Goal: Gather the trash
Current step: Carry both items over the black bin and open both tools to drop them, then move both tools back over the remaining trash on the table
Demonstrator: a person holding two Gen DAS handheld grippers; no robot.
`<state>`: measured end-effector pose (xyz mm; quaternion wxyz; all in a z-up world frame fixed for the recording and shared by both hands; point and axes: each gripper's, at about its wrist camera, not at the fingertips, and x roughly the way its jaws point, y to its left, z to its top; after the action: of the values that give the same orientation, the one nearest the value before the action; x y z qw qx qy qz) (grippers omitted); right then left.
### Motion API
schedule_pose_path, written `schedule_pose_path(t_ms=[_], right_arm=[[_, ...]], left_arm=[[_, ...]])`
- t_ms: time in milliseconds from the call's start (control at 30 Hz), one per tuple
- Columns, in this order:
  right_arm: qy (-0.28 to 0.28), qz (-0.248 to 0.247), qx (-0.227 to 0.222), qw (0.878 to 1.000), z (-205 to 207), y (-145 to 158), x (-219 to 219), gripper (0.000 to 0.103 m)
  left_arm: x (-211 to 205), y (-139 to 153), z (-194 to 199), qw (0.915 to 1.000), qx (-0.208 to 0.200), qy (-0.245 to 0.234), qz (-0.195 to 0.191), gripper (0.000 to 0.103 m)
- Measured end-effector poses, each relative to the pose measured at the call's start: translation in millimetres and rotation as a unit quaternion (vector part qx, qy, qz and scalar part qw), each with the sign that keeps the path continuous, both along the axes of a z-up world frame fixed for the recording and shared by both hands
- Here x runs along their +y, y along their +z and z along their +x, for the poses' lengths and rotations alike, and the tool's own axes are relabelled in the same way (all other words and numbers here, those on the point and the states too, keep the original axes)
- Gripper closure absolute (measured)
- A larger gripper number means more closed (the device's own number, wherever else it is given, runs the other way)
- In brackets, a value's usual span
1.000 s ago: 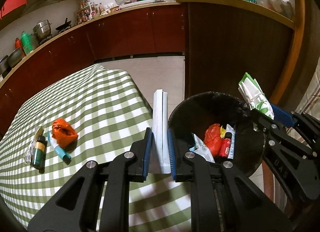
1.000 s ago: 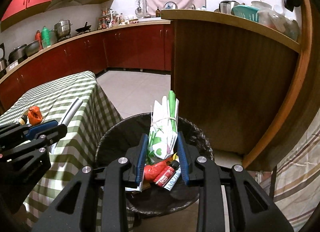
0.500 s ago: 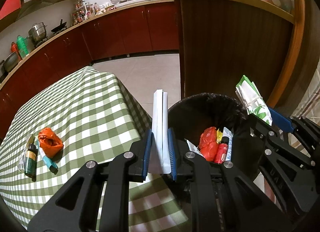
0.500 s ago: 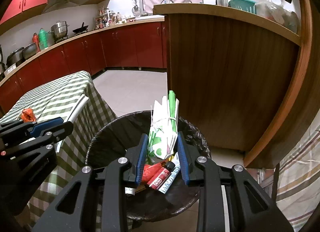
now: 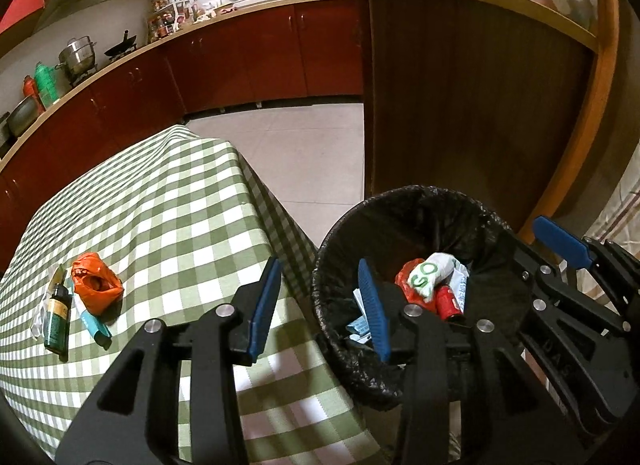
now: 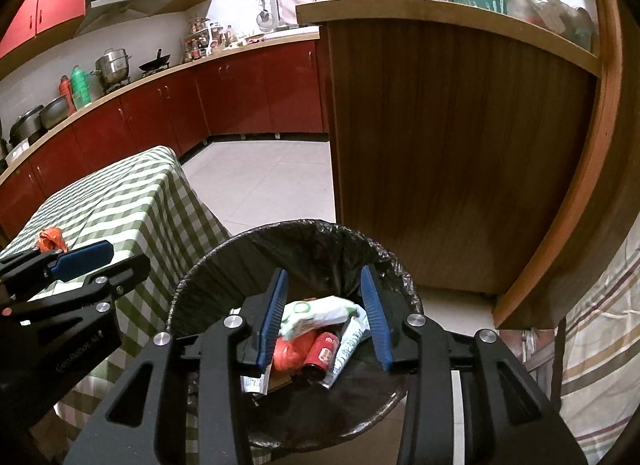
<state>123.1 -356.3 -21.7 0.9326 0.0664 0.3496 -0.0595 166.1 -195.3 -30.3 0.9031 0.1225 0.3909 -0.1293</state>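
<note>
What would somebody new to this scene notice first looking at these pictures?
Probably the black-lined round trash bin on the floor beside the table, with a white-and-green wrapper lying on top of red trash inside. Next, the green-and-white checked tablecloth, where a crumpled orange bag and a small dark bottle lie near its left edge.

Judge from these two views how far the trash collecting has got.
Done: a white-green wrapper lies in the bin. In hand: nothing; the left gripper and right gripper are opening, empty. Left: the orange bag, bottle and tube on the table.
</note>
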Motion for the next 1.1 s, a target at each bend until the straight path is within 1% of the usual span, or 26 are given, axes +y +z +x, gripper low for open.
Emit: schedule_pose_path(t_ms=[100,200,233,567,767,1100], right_arm=[[0.0,0.001,0.0,1.0,-1,1,2,0.064],[0.004,0.001,-0.001,1.0,0,5,7,0.064],[0.006,0.001,-0.001,1.0,1,5,9,0.064],[0.049,0.002,-0.009,0.999,5,16,52,0.062],[0.079,0.004,-0.012,0.997,9,23,86,0.062],[0.127,-0.001,-0.019,0.992,16,34,139,0.061]], left_arm=[[5,3,-2,1.0,-0.004,0.005,-0.002,0.063],[15,8,-5,0.9998,-0.01,0.014,-0.003,0.058],[18,9,-5,0.9998,-0.011,0.018,-0.004,0.058],[80,23,-12,0.9972,-0.018,0.072,-0.001,0.058],[124,29,-20,0.9933,-0.022,0.114,0.004,0.057],[206,37,-26,0.9824,-0.021,0.186,0.01,0.057]])
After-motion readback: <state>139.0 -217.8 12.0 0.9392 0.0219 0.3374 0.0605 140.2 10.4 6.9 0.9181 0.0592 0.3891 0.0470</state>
